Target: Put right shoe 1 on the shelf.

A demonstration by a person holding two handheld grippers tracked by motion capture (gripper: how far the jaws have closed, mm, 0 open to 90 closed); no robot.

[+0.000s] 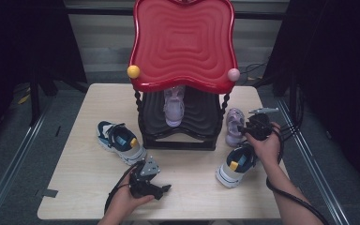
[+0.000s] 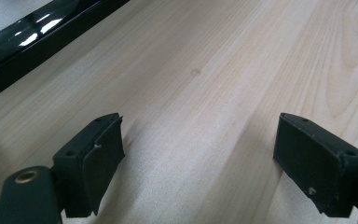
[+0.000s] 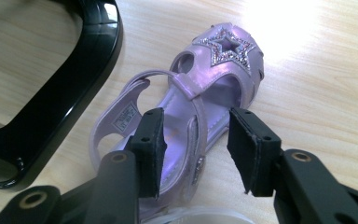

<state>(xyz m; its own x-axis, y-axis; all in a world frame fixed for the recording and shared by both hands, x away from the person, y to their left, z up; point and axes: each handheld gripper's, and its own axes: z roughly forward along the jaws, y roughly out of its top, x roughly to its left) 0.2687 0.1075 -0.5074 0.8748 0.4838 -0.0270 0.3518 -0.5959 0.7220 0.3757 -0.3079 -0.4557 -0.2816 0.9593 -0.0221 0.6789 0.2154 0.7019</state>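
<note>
A red and black two-tier shoe rack (image 1: 183, 51) stands at the far middle of the light wooden table (image 1: 84, 187). On its lower black shelf sits a lilac sandal (image 1: 174, 107), toe toward the near side. Just right of the rack's base lies a second lilac sandal (image 1: 235, 125), and the right gripper (image 1: 252, 127) is at its near end, touching or nearly so. Nearer than that sandal, right of the rack, lies a navy and white sneaker (image 1: 235, 166). Its mate (image 1: 120, 142) lies just left of the rack's base. The left gripper (image 1: 155, 185) rests on the table in front of the rack, its jaws apart.
</note>
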